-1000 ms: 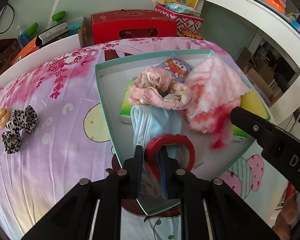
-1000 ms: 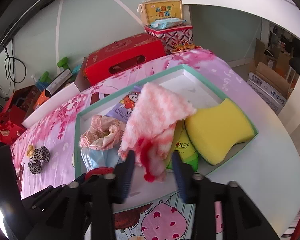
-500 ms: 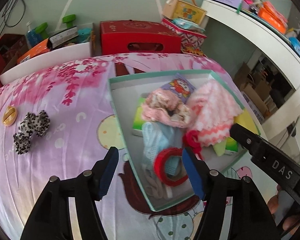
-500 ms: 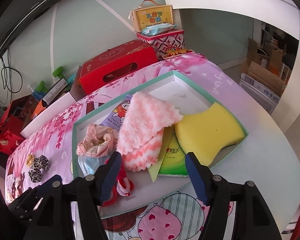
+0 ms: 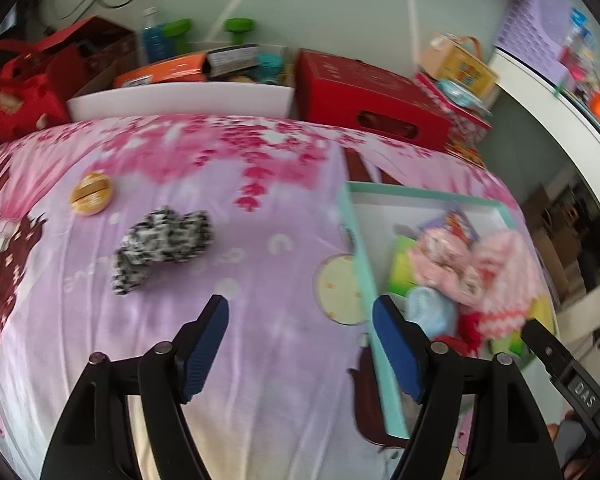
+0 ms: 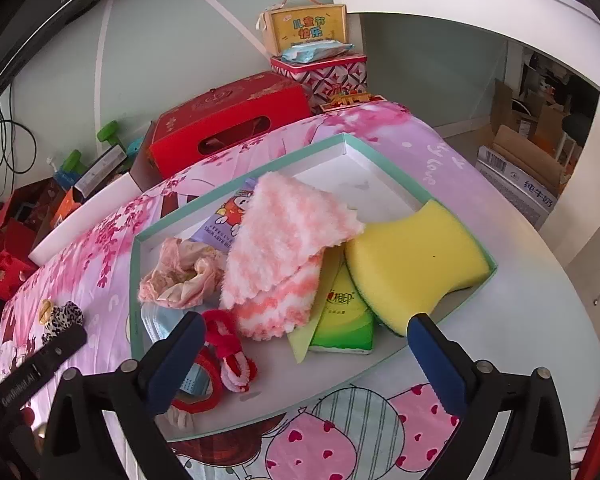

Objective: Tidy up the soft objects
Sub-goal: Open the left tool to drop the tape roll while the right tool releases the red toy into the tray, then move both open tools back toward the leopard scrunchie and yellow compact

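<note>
Left tool (image 5: 300,316): spread wide, nothing between the blue pads, hanging over the pink-and-lilac tablecloth (image 5: 260,264) of the table. Just ahead and to its left, apart from it: leopard-print scrunchie (image 5: 162,246), smeared by motion blur, pattern barely legible. Beyond that, a small golden disc (image 5: 91,199), too blurred to identify. To its right, the teal-rimmed tray (image 5: 360,256), near corner cut off behind the tool's right finger, contents a soft smear of pink, blue and red.

Right tool (image 6: 304,328): likewise spread wide, empty, poised over the tray's (image 6: 384,354) near edge. Inside the tray, closest to the left finger: red loop (image 6: 230,350) of fuzzy material and a red ring (image 6: 204,388), the ring partly hidden behind that finger. Under them, a blue face mask (image 6: 160,318), mostly covered. Further in: crumpled pink cloth (image 6: 180,274); pink-and-white fluffy cloth (image 6: 286,240), folded over a cartoon-printed pack (image 6: 224,220) and a green tissue pack (image 6: 342,316), both largely buried. At the right end, yellow sponge (image 6: 414,258), leaning on the tray's rim. Far left, the scrunchie again, half hidden behind the other tool's black finger.
</note>
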Tool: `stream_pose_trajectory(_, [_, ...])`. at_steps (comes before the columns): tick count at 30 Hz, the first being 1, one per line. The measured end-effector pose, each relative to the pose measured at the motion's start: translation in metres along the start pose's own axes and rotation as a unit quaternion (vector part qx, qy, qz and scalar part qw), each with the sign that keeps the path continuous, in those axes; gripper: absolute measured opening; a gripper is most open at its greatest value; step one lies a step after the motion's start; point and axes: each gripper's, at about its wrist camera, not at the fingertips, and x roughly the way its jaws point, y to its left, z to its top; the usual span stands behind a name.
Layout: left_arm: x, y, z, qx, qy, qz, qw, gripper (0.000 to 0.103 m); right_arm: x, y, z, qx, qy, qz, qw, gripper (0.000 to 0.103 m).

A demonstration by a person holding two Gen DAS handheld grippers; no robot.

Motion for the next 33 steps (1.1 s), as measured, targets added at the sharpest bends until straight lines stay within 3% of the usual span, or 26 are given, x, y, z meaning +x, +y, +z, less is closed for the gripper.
stream_pose_trajectory(9, [-0.002, 0.041, 0.003, -0.051, -0.009, 0.053, 0.9972, 0.093, 0.005, 0.012, -0.002, -0.013, 0.004, 0.006, 1.000, 0.103])
stream_pose_trajectory(15, [-0.008, 0.076, 0.005, -0.097, -0.010, 0.078, 0.9922, 0.093, 0.006, 0.030, -0.004, -0.028, 0.004, 0.019, 0.999, 0.103])
stream_pose_trajectory(24, [-0.031, 0.117, 0.008, -0.132, -0.036, 0.131, 0.9819, 0.093, 0.005, 0.072, -0.010, -0.071, 0.000, 0.051, 0.996, 0.103])
stream_pose_trajectory(33, [-0.056, 0.163, 0.010, -0.163, -0.058, 0.158, 0.9721, 0.093, 0.000, 0.126, -0.020, -0.117, -0.014, 0.092, 0.989, 0.103])
